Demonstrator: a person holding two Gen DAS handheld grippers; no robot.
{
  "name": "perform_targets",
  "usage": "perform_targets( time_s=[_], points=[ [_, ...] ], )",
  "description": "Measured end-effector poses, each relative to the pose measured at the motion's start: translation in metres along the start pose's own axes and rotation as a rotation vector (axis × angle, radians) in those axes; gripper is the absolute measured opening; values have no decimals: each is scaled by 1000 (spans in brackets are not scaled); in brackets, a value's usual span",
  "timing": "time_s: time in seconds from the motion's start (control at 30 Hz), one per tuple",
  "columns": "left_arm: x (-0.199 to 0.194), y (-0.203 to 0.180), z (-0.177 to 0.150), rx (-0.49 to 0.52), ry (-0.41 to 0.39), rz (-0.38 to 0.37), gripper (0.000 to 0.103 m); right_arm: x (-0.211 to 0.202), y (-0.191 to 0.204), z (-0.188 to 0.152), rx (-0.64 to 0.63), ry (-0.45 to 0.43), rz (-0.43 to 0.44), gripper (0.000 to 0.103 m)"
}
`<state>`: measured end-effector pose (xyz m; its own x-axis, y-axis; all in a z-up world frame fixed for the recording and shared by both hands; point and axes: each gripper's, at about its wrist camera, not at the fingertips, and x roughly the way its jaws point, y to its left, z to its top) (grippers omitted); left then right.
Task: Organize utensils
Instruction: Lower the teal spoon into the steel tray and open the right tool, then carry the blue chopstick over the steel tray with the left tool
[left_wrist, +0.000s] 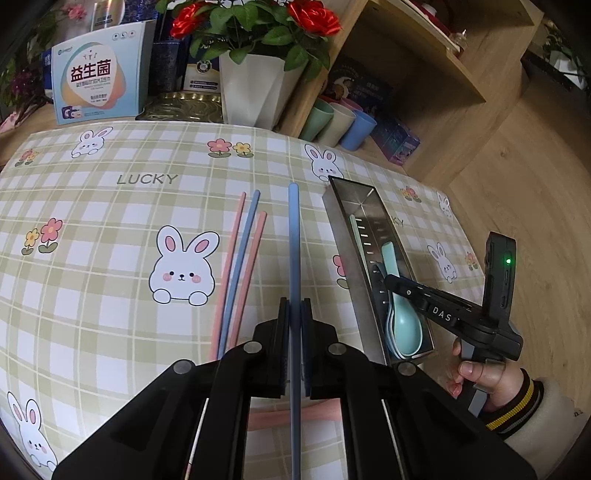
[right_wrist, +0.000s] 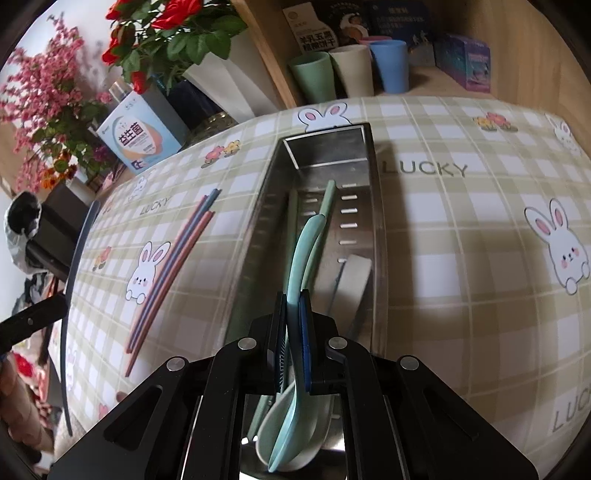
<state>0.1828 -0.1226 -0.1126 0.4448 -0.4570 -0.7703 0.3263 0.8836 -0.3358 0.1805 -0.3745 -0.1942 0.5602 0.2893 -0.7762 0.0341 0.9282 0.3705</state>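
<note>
Checked green-and-white tablecloth (left_wrist: 110, 206), printed with rabbits, flowers and the word LUCKY, covers the work surface; a white pot of red roses (left_wrist: 255, 88), a probiotics box (left_wrist: 98, 74) and three cups (right_wrist: 351, 70) on a wooden shelf stand behind it. Left wrist view: the left gripper (left_wrist: 294, 343) is pinched on a blue chopstick (left_wrist: 293, 240), which runs straight forward from between the fingers over the cloth. Just left of it, three loose chopsticks (left_wrist: 236, 269), two pink and one blue, lie side by side on the cloth, touching or nearly so. To the right stands a long stainless-steel utensil tray (left_wrist: 349, 251) with slotted floor. Right wrist view: the right gripper (right_wrist: 293, 343) is closed on the handle of a mint-green spoon (right_wrist: 295, 413), held over the near end of the tray; the bowl of the spoon lies behind the fingertips, toward the camera, against another pale spoon (right_wrist: 269, 432). A green chopstick (right_wrist: 327, 197) and a beige utensil (right_wrist: 356, 273) rest inside the tray.
</note>
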Motion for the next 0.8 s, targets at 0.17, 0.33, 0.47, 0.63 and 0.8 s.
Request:
perform_targets(
  time_s=[0.17, 0.33, 0.47, 0.63, 0.8],
  points=[
    [9, -4, -1, 1, 25, -3, 6, -3, -3, -1, -3, -3, -15, 9],
    [14, -11, 1, 13, 37, -7, 6, -10, -5, -1, -26, -2, -31, 10],
    [17, -20, 3, 22, 38, -15, 6, -17, -7, 0, -32, -14, -28, 29],
    [23, -32, 2, 36, 54, -21, 6, -33, -6, 1, -56, -55, -31, 36],
    [32, -44, 5, 43, 72, -35, 6, -53, -5, 2, -46, -105, -51, 48]
  ],
)
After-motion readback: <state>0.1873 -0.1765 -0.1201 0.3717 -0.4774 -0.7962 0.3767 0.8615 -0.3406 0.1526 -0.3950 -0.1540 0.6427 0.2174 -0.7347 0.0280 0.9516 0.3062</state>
